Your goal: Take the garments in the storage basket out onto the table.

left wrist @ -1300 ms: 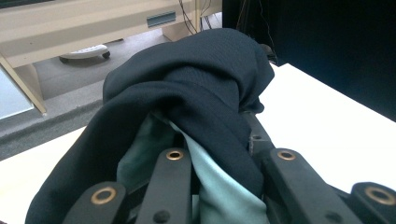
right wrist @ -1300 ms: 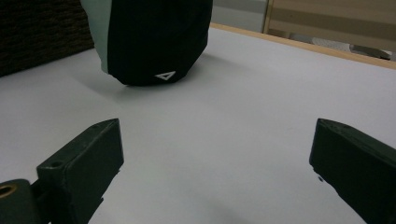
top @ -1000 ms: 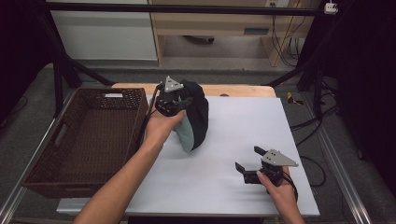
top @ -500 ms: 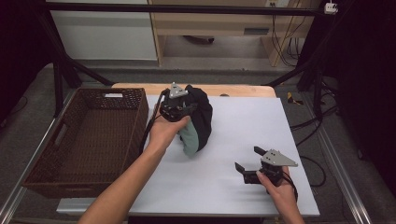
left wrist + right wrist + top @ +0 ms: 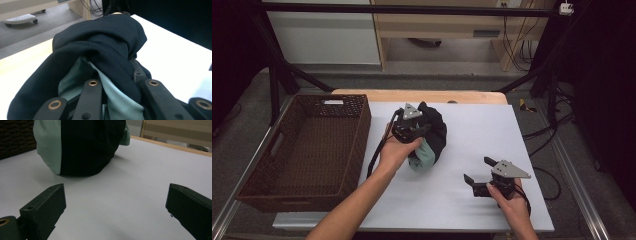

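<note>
i counted one bundled garment (image 5: 432, 137) pinched by my left gripper (image 5: 411, 131), one wicker basket (image 5: 307, 150), and my right gripper (image 5: 479, 176) spread wide.

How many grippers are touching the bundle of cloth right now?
1. The left gripper is shut on the dark and mint cloth bundle mid-table, beside the wicker basket. The right gripper rests open near the table's front right, apart from the bundle.
</note>
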Tool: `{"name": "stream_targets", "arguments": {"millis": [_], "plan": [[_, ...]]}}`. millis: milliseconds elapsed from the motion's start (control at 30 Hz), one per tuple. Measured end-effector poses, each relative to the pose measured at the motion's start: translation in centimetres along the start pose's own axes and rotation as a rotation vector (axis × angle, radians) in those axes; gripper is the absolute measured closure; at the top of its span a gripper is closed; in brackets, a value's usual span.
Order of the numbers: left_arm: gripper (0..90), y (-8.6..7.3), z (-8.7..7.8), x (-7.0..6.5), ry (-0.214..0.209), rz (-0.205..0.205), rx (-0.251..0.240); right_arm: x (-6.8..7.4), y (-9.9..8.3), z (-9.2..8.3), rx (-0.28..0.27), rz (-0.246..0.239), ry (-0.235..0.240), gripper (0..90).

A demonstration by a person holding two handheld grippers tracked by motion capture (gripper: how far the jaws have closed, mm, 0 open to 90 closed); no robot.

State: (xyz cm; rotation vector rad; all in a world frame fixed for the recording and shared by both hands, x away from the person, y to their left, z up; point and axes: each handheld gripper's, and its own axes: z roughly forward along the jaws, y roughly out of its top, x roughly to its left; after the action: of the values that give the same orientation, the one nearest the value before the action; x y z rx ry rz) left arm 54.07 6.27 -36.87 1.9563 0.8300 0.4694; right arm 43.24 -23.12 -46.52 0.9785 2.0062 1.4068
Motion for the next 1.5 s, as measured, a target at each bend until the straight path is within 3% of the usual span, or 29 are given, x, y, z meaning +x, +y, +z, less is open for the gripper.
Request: {"name": "stream_targets", "arguments": {"millis": [200,367,600,733,800,900,1033,1133,1300,1333,1367,1500], "plan": [[75.8,-1.3,1.2,-1.6,-0.032,0.035,0.006,-0.2,-0.1,0.0,0.01,-0.004,-0.014,3.2],[75.6,-3.0,1.7,-3.0,-0.084,0.049,0.015,-0.5,-0.2,-0.1,0.011,-0.003,-0.038,3.2],[75.3,-5.0,1.4,-4.5,-0.14,0.078,-0.004,-1.1,-0.4,-0.4,0.027,0.006,-0.088,3.7],[74.9,-6.4,0.9,-5.4,-0.173,0.068,-0.011,-1.5,-0.4,-0.8,0.014,0.021,-0.13,3.8],[74.6,-6.9,0.2,-6.0,-0.179,0.09,-0.017,-1.7,-0.3,-0.9,0.009,0.031,-0.159,4.0],[74.3,-7.4,-0.8,-7.0,-0.174,0.162,-0.034,-1.9,-0.4,-1.1,0.007,0.047,-0.188,4.1],[72.9,-8.3,-1.3,-7.6,-0.181,0.176,-0.043,-2.1,-0.7,-0.9,0.038,0.046,-0.218,4.0],[72.1,-8.3,-1.1,-8.1,-0.186,0.219,-0.02,-2.1,-1.0,-0.6,0.061,0.065,-0.23,4.2],[64.9,-8.7,-0.7,-8.7,-0.199,0.177,-0.03,-1.9,-0.9,-0.4,0.072,0.062,-0.235,4.1],[57.3,-8.6,-0.7,-8.9,-0.198,0.173,-0.034,-2.0,-1.0,-0.2,0.082,0.058,-0.225,4.1],[57.3,-8.5,-0.7,-8.9,-0.197,0.169,-0.037,-2.0,-1.0,-0.2,0.082,0.058,-0.225,4.1],[41.6,-8.0,-1.5,-9.0,-0.199,0.107,-0.079,-1.9,-0.8,-0.4,0.101,0.069,-0.21,4.5]]}}
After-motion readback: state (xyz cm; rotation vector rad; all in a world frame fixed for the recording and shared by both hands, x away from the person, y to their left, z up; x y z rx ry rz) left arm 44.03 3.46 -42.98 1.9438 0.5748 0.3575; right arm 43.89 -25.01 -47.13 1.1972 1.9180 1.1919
